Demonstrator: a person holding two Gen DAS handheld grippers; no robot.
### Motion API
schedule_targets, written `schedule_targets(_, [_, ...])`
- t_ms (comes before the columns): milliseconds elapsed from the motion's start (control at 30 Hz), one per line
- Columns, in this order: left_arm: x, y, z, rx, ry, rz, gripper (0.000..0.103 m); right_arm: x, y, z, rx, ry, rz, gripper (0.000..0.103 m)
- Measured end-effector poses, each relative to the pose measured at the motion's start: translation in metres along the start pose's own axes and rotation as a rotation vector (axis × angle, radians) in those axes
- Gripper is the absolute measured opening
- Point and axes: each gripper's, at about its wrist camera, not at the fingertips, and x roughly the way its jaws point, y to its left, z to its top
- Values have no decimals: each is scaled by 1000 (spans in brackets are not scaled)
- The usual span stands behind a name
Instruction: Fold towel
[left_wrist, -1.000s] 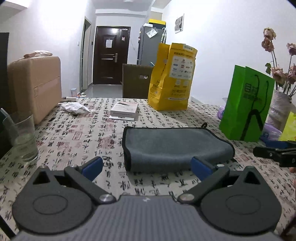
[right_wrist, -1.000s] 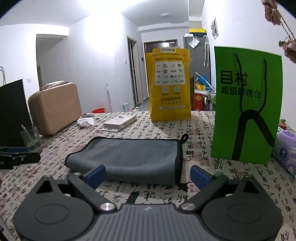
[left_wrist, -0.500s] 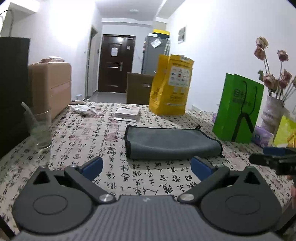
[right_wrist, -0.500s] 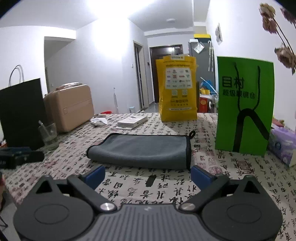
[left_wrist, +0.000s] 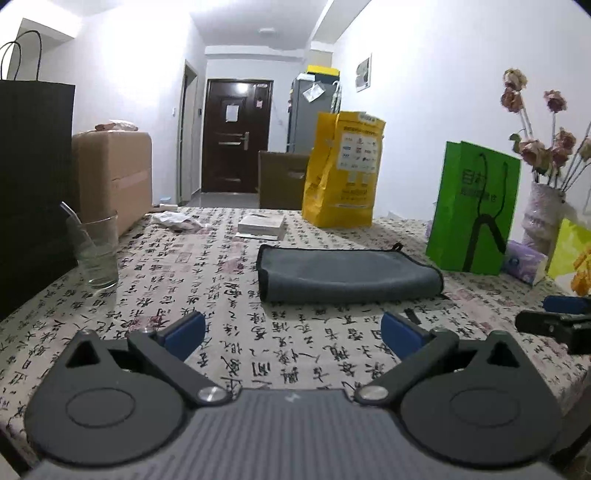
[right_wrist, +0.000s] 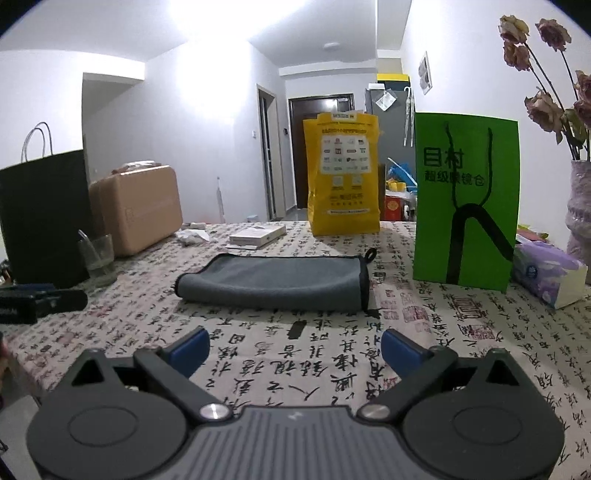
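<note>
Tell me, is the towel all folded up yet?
Looks nearly done: the gray towel lies folded on the table. The left gripper and right gripper are open, holding nothing, short of it. At most another fold remains.

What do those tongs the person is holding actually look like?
Both the left tongs and right tongs match: matte black linkage arms on round discs, silver pivot screws, a ribbed dark grey body with a tiny white mark, and blue fingertips. No cables or sleeves show.
</note>
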Motion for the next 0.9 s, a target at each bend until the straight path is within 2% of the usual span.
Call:
schedule_targets(200, [-20, -5, -15, 24, 8, 0, 103, -18, 9, -7, -8, -25, 6, 100])
schedule_targets(333, [-33, -9, -24, 18, -2, 2, 103, -29, 12, -14, -14, -26, 1, 103])
schedule_targets(667, [-54, -13, -44, 13, -17, 15, 103, -52, 24, -37, -58, -39, 22, 103])
schedule_targets(900, [-66, -16, -51, -1, -28, 10, 103, -66, 29, -46, -45, -59, 26, 103])
